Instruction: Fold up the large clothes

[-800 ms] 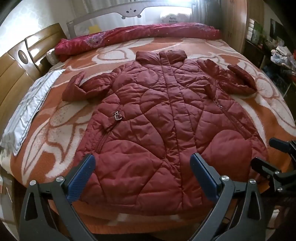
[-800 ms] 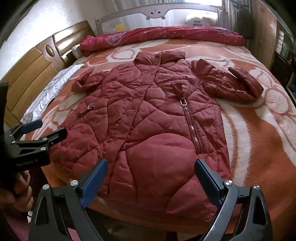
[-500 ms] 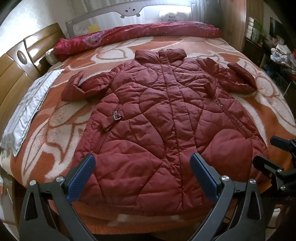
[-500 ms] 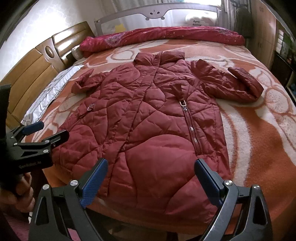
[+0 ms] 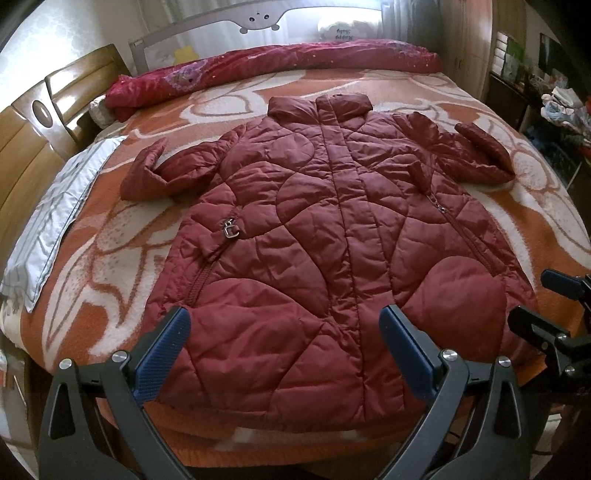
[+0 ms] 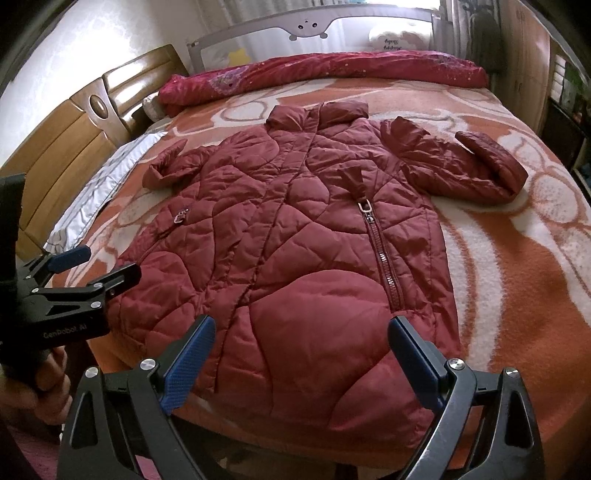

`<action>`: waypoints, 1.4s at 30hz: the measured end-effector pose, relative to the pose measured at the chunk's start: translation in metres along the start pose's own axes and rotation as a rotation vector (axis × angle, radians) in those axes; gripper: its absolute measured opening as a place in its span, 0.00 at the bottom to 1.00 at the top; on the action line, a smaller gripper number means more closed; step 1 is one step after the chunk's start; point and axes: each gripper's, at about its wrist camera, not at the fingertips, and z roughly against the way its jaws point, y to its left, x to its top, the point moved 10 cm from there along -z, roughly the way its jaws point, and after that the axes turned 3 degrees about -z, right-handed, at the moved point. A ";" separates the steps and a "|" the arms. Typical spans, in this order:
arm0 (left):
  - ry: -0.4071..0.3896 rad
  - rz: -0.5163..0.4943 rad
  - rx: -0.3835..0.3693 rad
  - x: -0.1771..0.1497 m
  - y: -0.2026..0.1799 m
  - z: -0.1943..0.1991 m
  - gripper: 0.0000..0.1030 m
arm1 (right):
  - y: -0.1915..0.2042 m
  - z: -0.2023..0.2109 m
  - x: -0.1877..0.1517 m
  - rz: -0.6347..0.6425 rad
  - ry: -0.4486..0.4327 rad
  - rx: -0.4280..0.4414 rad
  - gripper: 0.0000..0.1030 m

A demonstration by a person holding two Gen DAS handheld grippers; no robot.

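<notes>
Two grippers yours, both spread wide, gripping nothing: left gripper and right gripper hover at coat hem. Quilted maroon coat lies flat, front up, on orange floral blanket, sleeves bent, collar far. Beyond: red rolled quilt, then grey bed rail.

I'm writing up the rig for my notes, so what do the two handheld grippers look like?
Both the left gripper and right gripper have black angular frames with silver screws and blue textured pads on the jaws. In the right wrist view the left gripper's body carries white lettering, apparently "GenRobot.AI", and a bare hand holds its handle. No cables show.
</notes>
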 end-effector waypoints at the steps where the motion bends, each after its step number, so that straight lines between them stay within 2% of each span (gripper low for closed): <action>1: 0.002 0.001 -0.001 0.000 0.001 0.000 0.99 | 0.000 0.000 0.000 0.000 0.000 0.000 0.93; 4: 0.008 0.000 -0.004 -0.004 -0.002 -0.007 0.99 | -0.001 -0.001 0.002 -0.004 -0.001 0.000 0.93; 6: 0.040 0.002 -0.023 -0.002 -0.002 -0.008 0.99 | -0.001 0.000 0.004 -0.010 -0.003 0.001 0.93; 10: 0.073 0.002 -0.040 -0.004 -0.003 -0.011 0.99 | -0.007 -0.004 0.008 -0.012 -0.040 -0.001 0.93; 12: 0.066 -0.003 -0.035 -0.002 -0.002 -0.012 0.99 | -0.009 -0.003 0.011 -0.007 -0.073 -0.002 0.92; 17: -0.032 -0.045 0.029 0.012 0.001 -0.015 0.99 | -0.013 -0.002 0.022 -0.015 -0.165 0.013 0.92; 21: -0.010 -0.034 0.015 0.016 0.003 -0.024 0.99 | -0.024 -0.007 0.025 -0.040 -0.145 0.015 0.92; 25: -0.041 0.049 -0.092 0.024 -0.007 -0.029 0.99 | -0.037 -0.006 0.031 -0.050 -0.147 -0.006 0.92; 27: -0.028 0.063 -0.112 0.026 -0.007 -0.033 0.99 | -0.044 -0.006 0.036 -0.065 -0.143 -0.002 0.92; 30: 0.030 0.045 -0.083 0.024 0.000 -0.045 0.99 | -0.059 -0.003 0.047 -0.080 -0.162 -0.011 0.92; 36: 0.014 0.086 -0.088 0.039 0.013 -0.055 0.99 | -0.089 -0.005 0.069 -0.108 -0.177 -0.043 0.92; 42: 0.039 0.043 -0.049 0.049 0.022 -0.070 0.99 | -0.120 -0.013 0.088 -0.135 -0.176 -0.072 0.92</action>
